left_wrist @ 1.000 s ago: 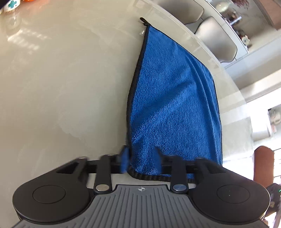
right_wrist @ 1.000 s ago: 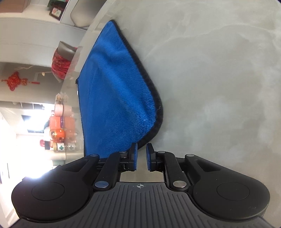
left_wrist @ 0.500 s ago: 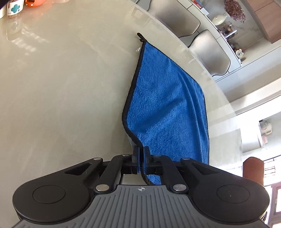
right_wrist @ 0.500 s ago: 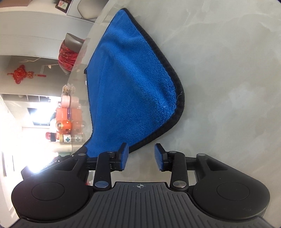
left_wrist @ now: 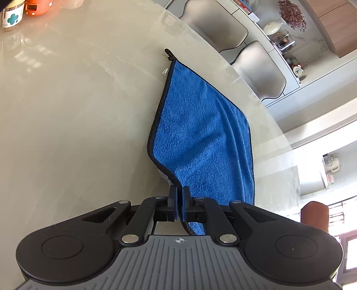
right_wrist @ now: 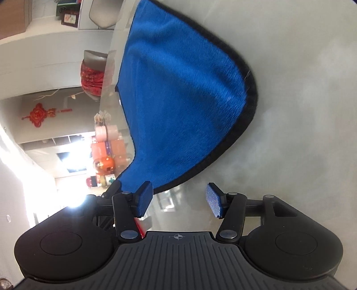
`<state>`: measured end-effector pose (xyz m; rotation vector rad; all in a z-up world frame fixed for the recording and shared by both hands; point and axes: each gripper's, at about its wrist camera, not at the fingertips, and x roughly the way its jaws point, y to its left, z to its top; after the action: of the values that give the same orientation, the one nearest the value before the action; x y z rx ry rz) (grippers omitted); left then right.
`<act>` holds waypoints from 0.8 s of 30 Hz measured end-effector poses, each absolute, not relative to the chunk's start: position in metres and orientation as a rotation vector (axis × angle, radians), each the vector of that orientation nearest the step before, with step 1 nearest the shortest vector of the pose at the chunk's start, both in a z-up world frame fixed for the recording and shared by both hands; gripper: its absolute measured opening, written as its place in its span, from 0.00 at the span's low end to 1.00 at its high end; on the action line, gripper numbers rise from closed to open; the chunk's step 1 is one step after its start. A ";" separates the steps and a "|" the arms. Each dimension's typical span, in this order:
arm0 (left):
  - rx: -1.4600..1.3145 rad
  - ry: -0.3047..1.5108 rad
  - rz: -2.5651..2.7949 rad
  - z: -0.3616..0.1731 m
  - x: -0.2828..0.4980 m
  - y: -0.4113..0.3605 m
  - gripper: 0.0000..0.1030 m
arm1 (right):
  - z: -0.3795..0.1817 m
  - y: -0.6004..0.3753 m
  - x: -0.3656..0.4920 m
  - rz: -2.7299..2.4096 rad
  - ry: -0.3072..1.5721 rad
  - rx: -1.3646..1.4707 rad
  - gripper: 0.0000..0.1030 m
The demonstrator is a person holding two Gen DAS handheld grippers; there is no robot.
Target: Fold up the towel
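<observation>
A blue towel (left_wrist: 200, 133) with a black hem lies on the pale stone table (left_wrist: 67, 122), its far corner with a small loop pointing away. My left gripper (left_wrist: 179, 200) is shut on the towel's near edge and lifts that corner, showing a grey underside. In the right wrist view the same towel (right_wrist: 178, 93) lies ahead with a rounded fold at its right. My right gripper (right_wrist: 180, 199) is open and empty, just short of the towel's near hem, above bare table.
A jar (left_wrist: 12, 14) and an orange object (left_wrist: 36, 7) stand at the table's far left. Grey chairs (left_wrist: 261, 69) stand beyond the table's curved far edge. Boxes and red decorations (right_wrist: 107, 151) show past the table's edge in the right wrist view.
My left gripper closed on the towel's near edge and raised it. My right gripper let go of the towel, opened wide and drew back from the hem.
</observation>
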<state>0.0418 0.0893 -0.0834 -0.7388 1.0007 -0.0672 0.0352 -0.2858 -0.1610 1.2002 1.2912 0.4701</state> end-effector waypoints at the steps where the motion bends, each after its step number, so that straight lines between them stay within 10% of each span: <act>1: -0.741 1.002 -0.068 -0.083 0.042 0.090 0.03 | -0.164 -0.281 0.036 0.478 1.291 1.231 0.55; 24: -0.726 1.032 -0.049 -0.090 0.041 0.094 0.03 | -0.167 -0.298 0.027 0.222 0.966 1.376 0.45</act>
<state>0.0411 0.0939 -0.0901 -0.7261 1.0319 -0.0493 0.0275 -0.2980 -0.1673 1.3760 0.9663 0.2225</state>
